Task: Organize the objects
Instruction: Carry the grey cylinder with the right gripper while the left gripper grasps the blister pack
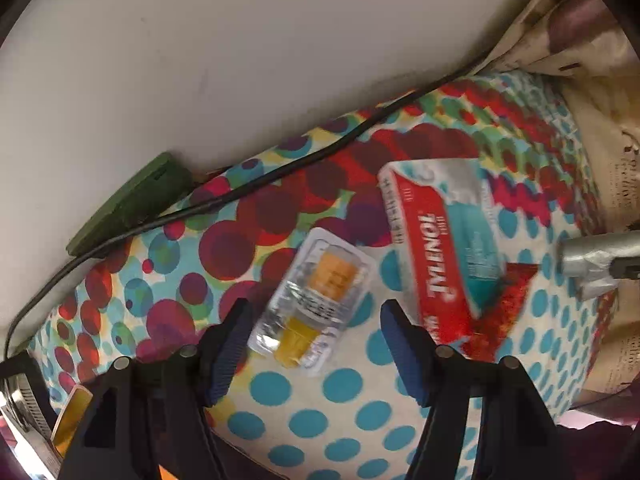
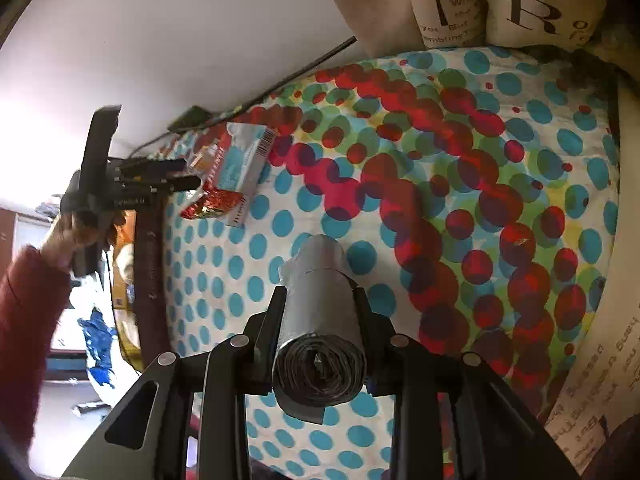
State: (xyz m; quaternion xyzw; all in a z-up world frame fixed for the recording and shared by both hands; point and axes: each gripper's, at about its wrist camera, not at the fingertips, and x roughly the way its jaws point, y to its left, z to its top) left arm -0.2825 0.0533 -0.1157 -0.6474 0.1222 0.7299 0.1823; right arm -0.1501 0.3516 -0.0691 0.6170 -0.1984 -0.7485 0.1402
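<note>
The left gripper points down at the bed, jaws spread wide. A blister pack holding an orange-capped vial lies flat on the dotted sheet, between the two blue-padded fingers and slightly ahead of the tips. Neither pad touches it. Just beside the pack, toward the bed's pillow end, lies a Tylenol box, partly resting on a red foil packet. A black cable runs along the bed's wall edge, next to a green flat object.

The right gripper pinches a grey bag roll between its fingers. The roll lies lengthwise along the jaws, its coiled end facing the camera, and is held above the sheet near the bed's middle. Printed pillows stand at the bed's head. In the right wrist view, a hand in a red sleeve holds the left gripper over the box.
</note>
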